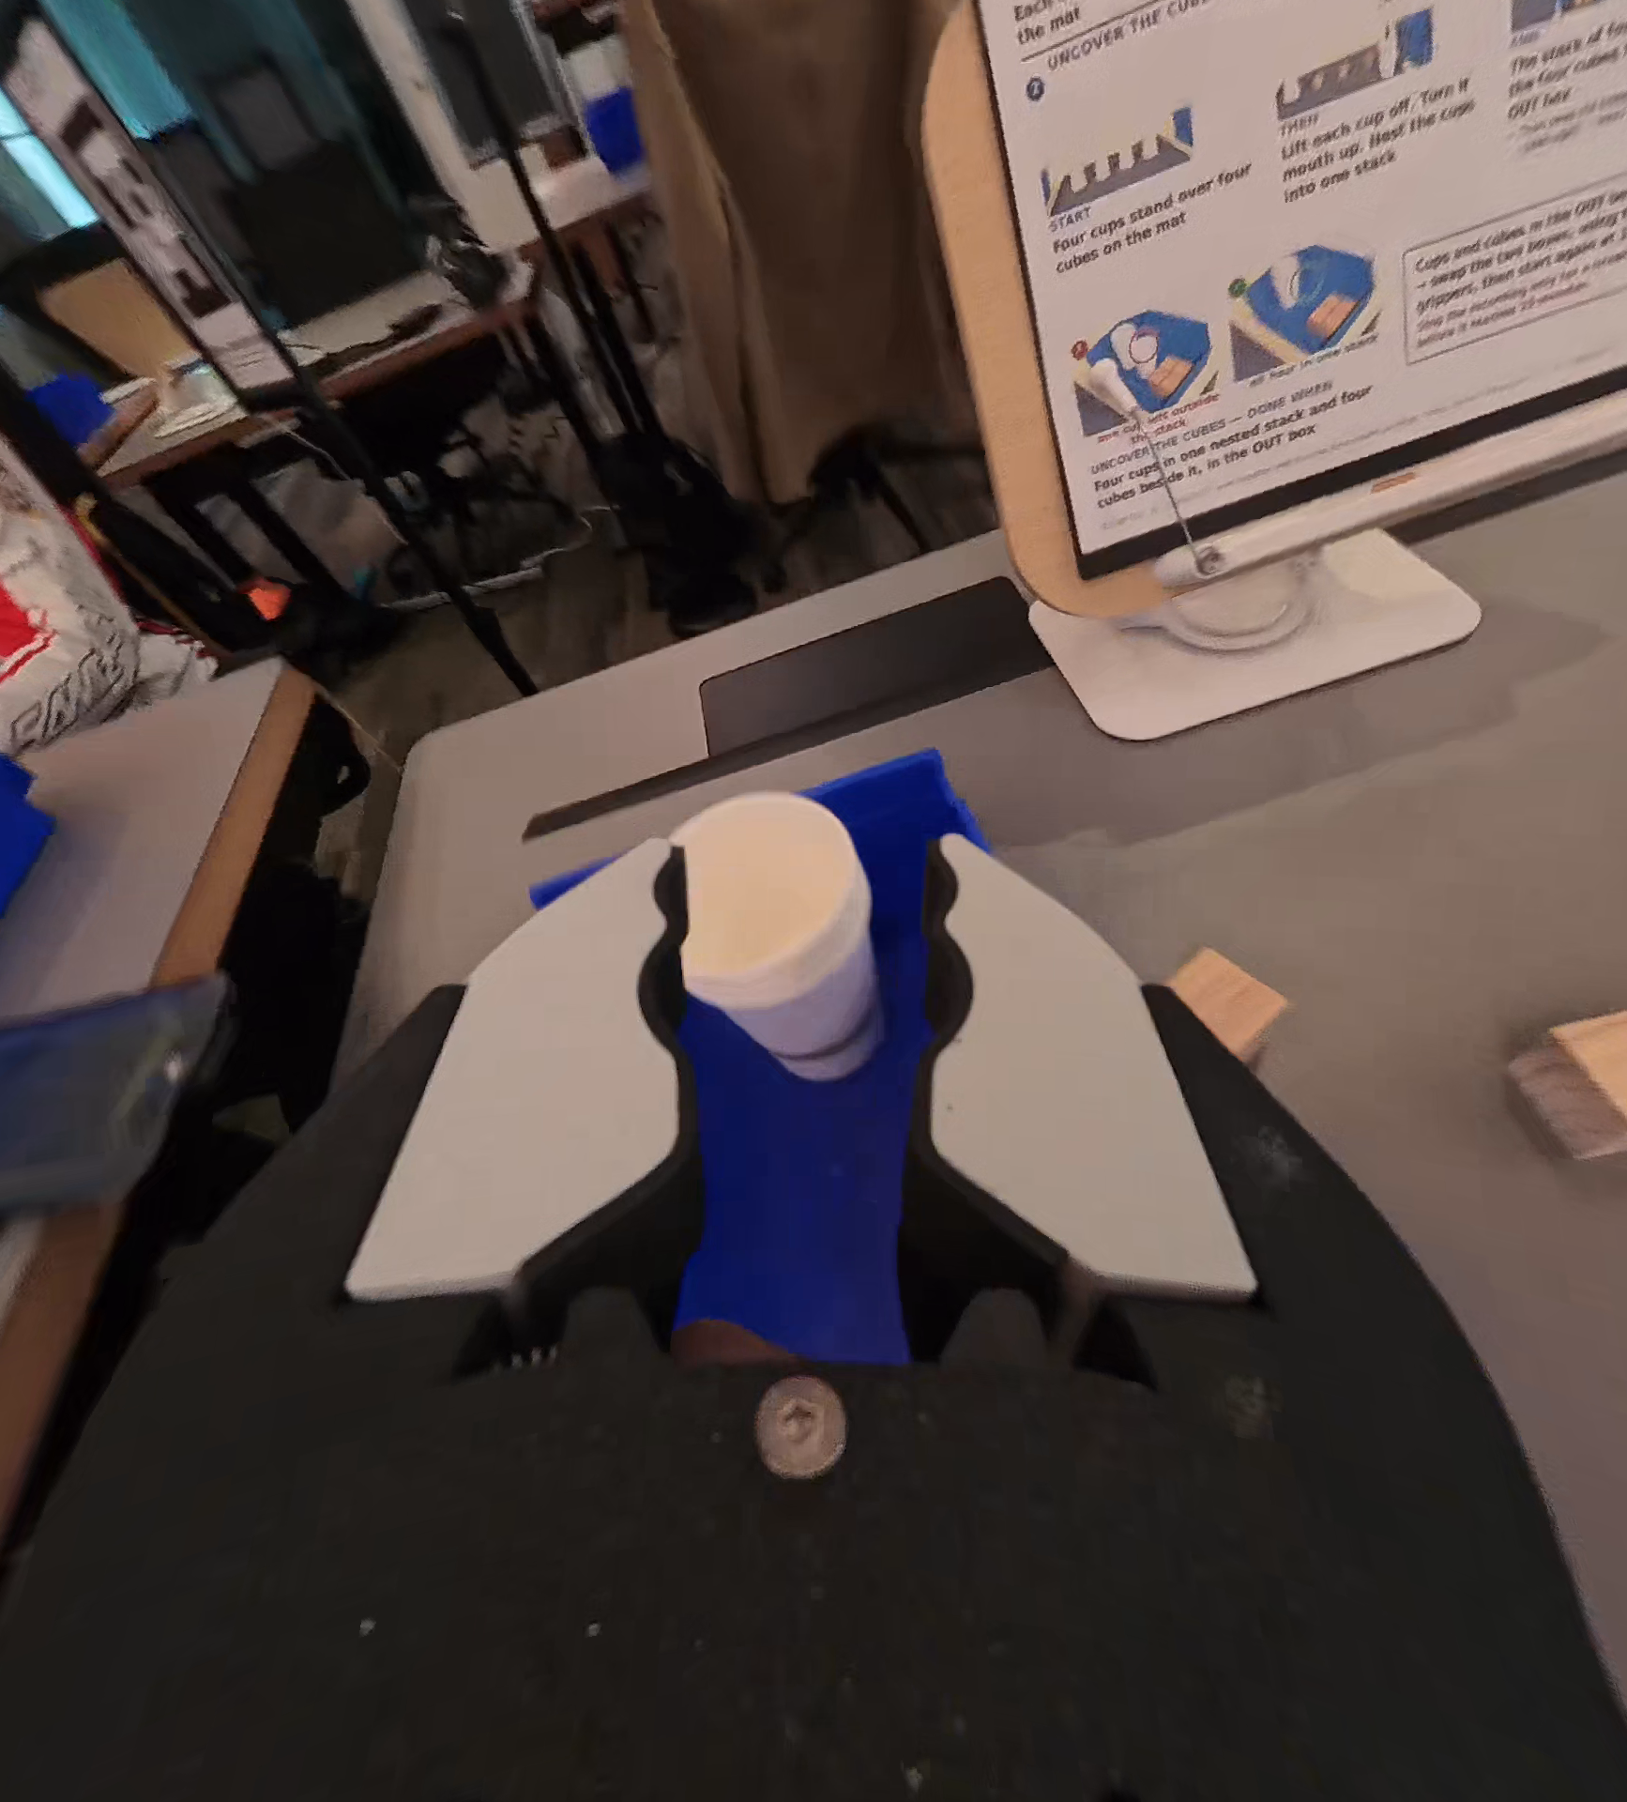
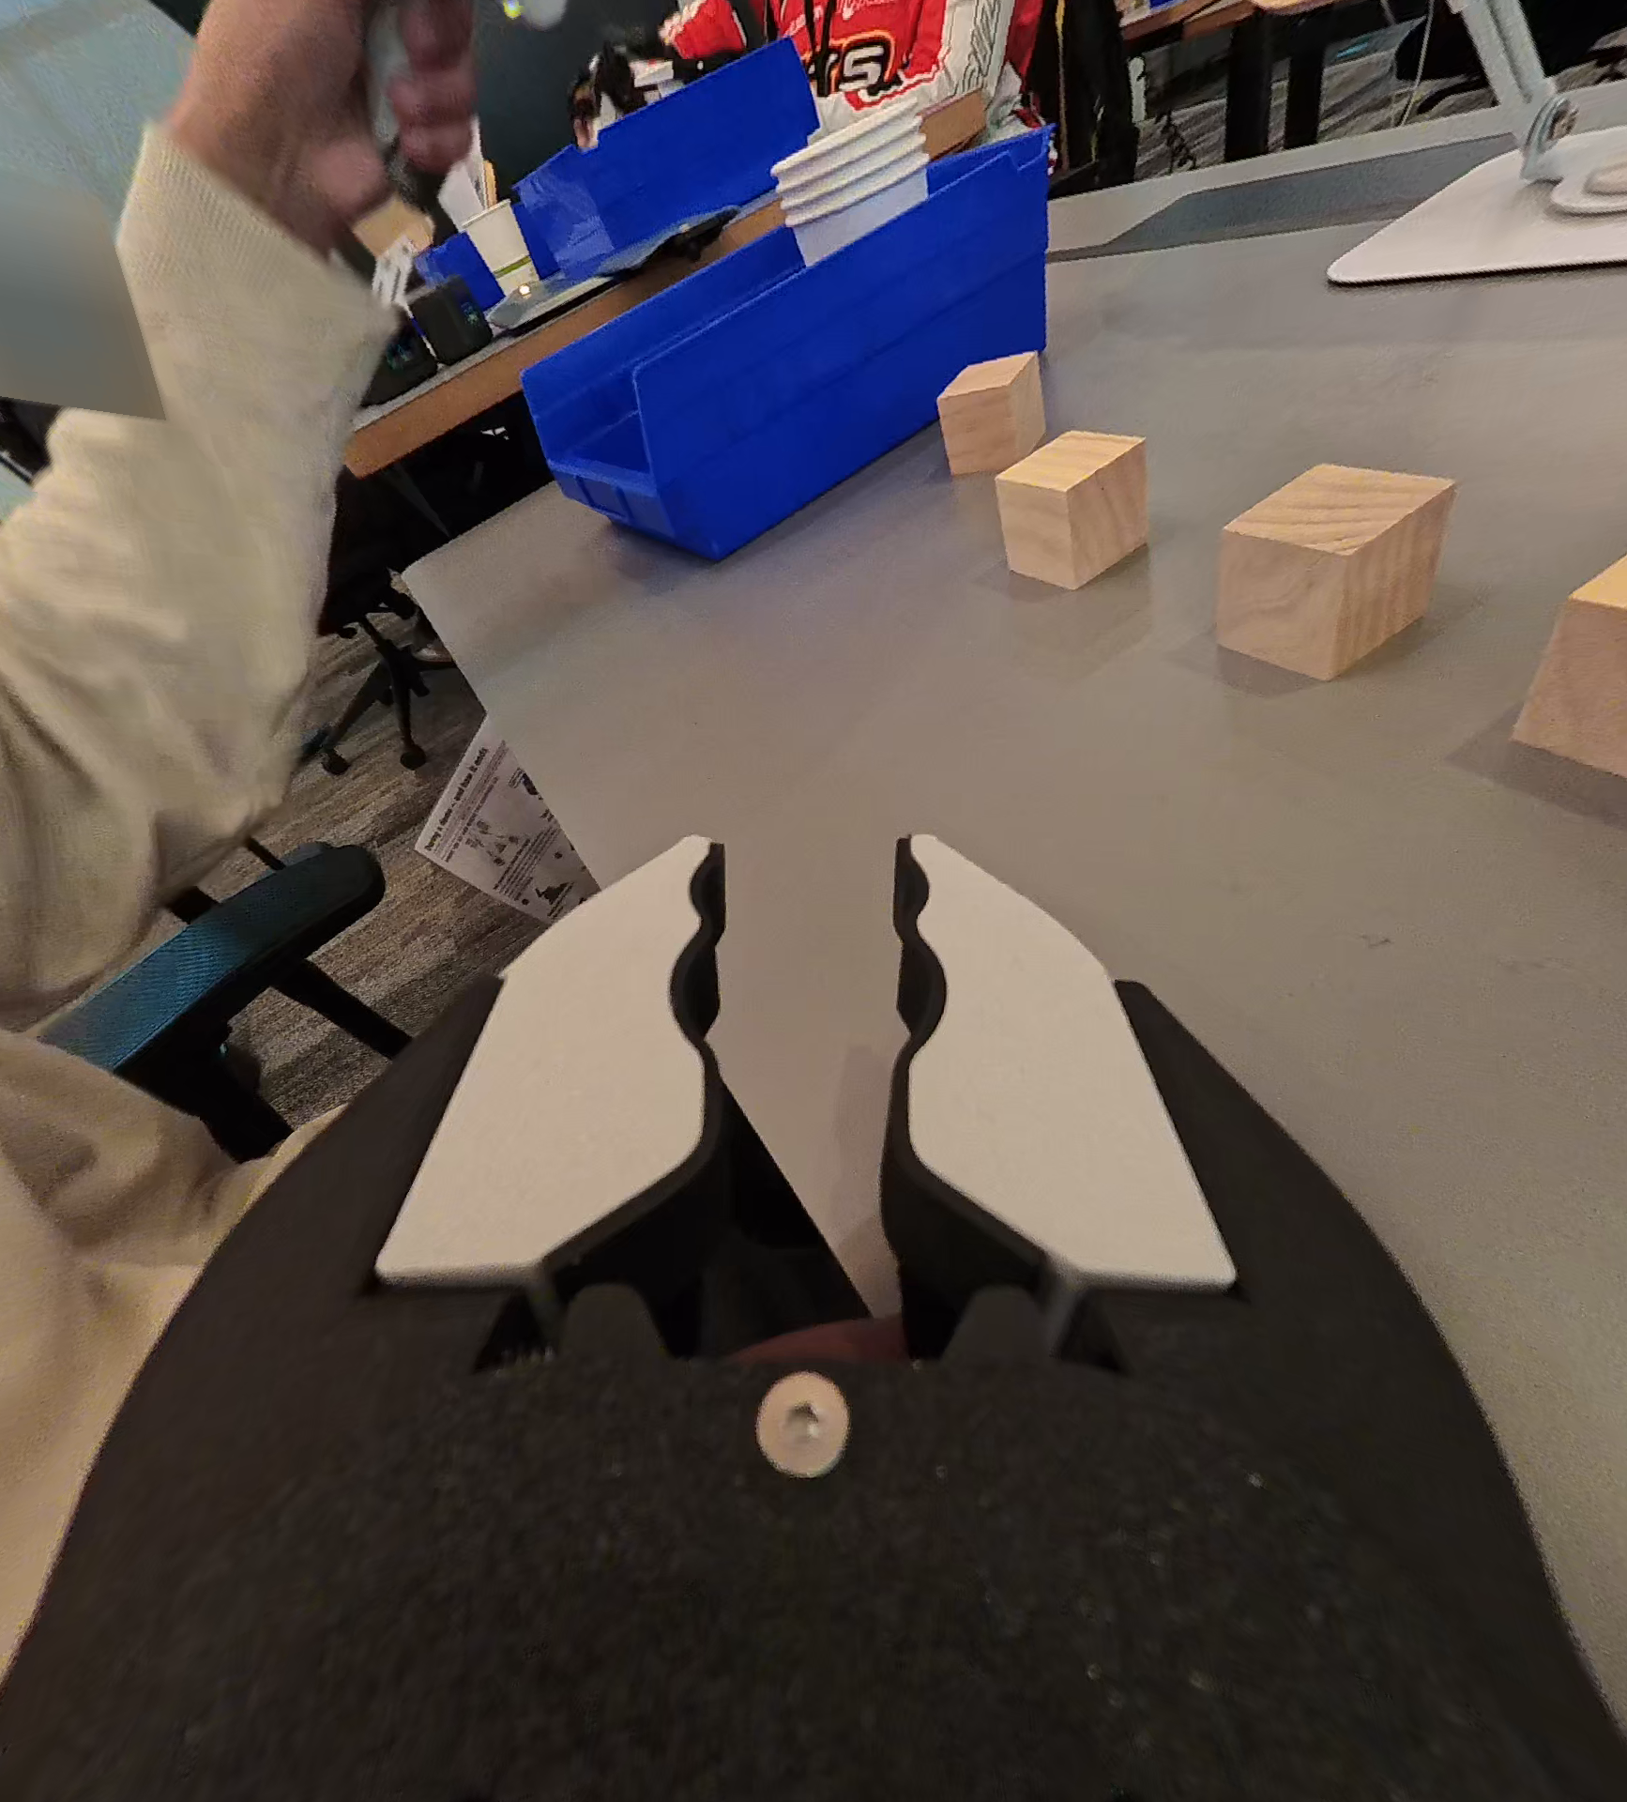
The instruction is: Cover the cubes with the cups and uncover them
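Note:
A nested stack of white cups (image 1: 775, 926) stands mouth up in a blue bin (image 1: 897, 790) at the table's left end. My left gripper (image 1: 805, 858) hovers above it, open, with the stack seen in the gap between the fingers and not gripped. The stack (image 2: 849, 185) and bin (image 2: 839, 390) also show in the right wrist view. Several wooden cubes stand bare in a row on the grey table; the nearest to the bin (image 2: 990, 414) is followed by others (image 2: 1071, 507) (image 2: 1331, 570). Two cubes (image 1: 1224, 999) (image 1: 1619, 1073) show in the left wrist view. My right gripper (image 2: 810, 868) is open and empty above the table.
A monitor (image 1: 1326, 244) on a white base (image 1: 1278, 644) stands at the back of the table. A second blue bin (image 2: 693, 127) sits on the neighbouring table. A person's cream sleeve (image 2: 108, 634) and a chair armrest (image 2: 234, 936) are at the left, past the table edge.

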A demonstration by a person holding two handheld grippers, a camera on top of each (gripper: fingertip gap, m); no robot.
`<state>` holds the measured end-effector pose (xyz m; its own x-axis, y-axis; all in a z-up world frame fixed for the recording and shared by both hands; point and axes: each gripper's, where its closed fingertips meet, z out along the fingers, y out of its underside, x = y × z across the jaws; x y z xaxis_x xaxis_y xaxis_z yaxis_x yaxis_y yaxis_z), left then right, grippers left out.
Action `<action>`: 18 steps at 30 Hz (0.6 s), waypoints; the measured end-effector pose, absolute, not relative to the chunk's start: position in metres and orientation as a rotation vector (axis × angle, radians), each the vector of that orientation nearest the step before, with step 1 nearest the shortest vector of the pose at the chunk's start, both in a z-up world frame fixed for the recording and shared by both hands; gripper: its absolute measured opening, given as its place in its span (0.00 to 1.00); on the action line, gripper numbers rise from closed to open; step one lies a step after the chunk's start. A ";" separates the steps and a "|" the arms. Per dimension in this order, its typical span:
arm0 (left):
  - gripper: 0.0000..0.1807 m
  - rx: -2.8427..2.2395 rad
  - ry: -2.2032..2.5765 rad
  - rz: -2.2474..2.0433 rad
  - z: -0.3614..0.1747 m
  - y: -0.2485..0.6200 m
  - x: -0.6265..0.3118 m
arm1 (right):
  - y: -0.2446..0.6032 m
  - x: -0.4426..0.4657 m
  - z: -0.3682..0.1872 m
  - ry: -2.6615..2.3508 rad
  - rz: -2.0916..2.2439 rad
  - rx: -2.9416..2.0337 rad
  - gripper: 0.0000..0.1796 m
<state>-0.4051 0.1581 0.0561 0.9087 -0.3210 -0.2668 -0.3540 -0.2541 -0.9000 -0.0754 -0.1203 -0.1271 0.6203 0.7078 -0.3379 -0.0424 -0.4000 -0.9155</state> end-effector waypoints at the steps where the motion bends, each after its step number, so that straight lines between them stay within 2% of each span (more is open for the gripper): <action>1: 0.25 -1.840 0.451 0.034 0.047 0.138 -0.401 | -0.121 -0.075 -0.126 -0.536 0.903 -1.802 0.18; 10: 0.25 -1.838 0.462 -0.141 -0.070 -0.031 -0.332 | -0.126 -0.080 -0.128 -0.559 0.851 -1.801 0.18; 12: 0.29 -1.855 0.502 -0.169 -0.080 -0.048 -0.325 | -0.126 -0.081 -0.128 -0.573 0.841 -1.801 0.18; 18: 0.28 -1.901 0.606 -0.273 -0.067 -0.033 -0.322 | -0.127 -0.086 -0.129 -0.591 0.857 -1.806 0.18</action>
<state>-0.3223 -0.0328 -0.0666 0.8443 -0.5284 -0.0892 -0.2838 -0.2997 -0.9109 -0.0861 -0.1273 -0.1291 0.6280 0.7244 -0.2844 0.0079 -0.3713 -0.9285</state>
